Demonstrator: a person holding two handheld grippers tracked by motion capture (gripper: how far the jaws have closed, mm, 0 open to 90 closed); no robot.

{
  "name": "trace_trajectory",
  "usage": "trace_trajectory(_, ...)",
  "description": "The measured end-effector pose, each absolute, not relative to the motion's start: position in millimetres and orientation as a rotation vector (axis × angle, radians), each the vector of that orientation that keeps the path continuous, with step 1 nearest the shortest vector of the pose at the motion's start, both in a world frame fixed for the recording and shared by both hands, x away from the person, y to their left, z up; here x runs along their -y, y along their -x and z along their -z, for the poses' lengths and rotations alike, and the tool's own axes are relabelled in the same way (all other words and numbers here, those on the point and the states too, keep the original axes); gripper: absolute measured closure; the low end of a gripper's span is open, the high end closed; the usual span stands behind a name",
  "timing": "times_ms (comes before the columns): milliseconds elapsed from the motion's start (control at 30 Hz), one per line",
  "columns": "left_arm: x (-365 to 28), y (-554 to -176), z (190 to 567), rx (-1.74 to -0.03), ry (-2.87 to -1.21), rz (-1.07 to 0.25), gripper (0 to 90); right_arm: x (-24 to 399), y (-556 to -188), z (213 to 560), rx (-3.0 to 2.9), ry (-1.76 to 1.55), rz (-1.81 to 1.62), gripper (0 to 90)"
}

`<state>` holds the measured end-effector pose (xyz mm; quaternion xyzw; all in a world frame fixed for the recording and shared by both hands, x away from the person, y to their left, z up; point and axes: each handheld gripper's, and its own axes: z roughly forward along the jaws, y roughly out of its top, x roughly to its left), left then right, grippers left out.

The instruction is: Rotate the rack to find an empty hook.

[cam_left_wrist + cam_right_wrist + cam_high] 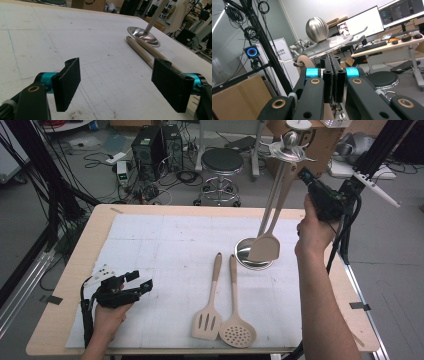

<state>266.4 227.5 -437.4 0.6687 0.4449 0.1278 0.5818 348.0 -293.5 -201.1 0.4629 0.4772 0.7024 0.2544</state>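
- Your right gripper (pixel 306 174) is raised at the far right of the table, its jaws pressed together beside the handle top of the beige solid spatula (pixel 265 247). Whether they pinch the handle or its loop, I cannot tell.
- That spatula hangs from the top of the polished steel utensil stand (pixel 289 150), its blade over the round steel base (pixel 245 255), so I judge one utensil is hung or nearly hung.
- What is left: the beige slotted turner (pixel 207 320) and the beige perforated skimmer (pixel 238 332) lie side by side on the white mat (pixel 160 255), near the middle, handles pointing towards the stand.
- Your left gripper (pixel 131 285) rests at the near left with jaws wide apart, nothing between them.
- No brand, label or writing is readable on the utensils or stand.
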Motion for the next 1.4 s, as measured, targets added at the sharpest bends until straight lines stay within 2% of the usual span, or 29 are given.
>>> trace_trajectory(800, -227, -266, 437, -1.039, -1.565, -0.303, 23.9, 280, -337, 197, -1.306, -1.18, -1.906, 89.3)
trace_trajectory(1400, -230, -266, 437, -1.044, -1.553, -0.302, 23.9, 253, -340, 189, -1.381, -1.127, -1.878, 89.3)
